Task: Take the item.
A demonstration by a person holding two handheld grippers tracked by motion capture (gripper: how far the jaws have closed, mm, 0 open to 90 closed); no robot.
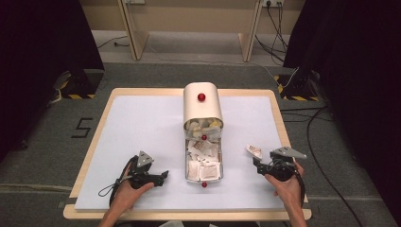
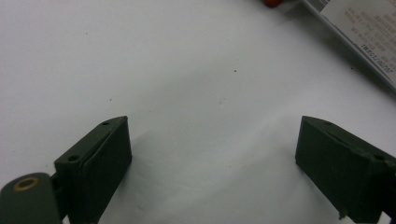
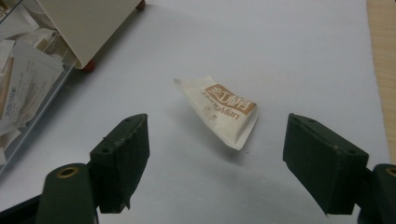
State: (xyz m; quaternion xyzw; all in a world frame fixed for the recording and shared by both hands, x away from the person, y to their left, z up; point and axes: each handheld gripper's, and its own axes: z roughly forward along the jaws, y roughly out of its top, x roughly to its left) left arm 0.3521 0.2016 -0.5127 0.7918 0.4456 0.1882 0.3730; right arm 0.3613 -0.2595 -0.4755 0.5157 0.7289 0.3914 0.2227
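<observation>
A cream roll-top box (image 1: 203,109) with a red knob (image 1: 201,97) stands mid-table, its clear drawer (image 1: 203,162) pulled toward me and full of white sachets. One cream sachet with brown print (image 3: 223,112) (image 1: 254,151) lies on the white mat right of the drawer. My right gripper (image 1: 257,164) (image 3: 215,163) is open just behind that sachet, which lies ahead of its jaws. My left gripper (image 1: 164,175) (image 2: 212,161) is open over bare mat left of the drawer, nothing between its fingers.
The white mat (image 1: 142,132) covers a wooden table (image 1: 90,156). The drawer's corner (image 2: 359,46) and a red foot (image 2: 272,2) show at the top of the left gripper view. Cables (image 1: 312,127) lie on the floor to the right.
</observation>
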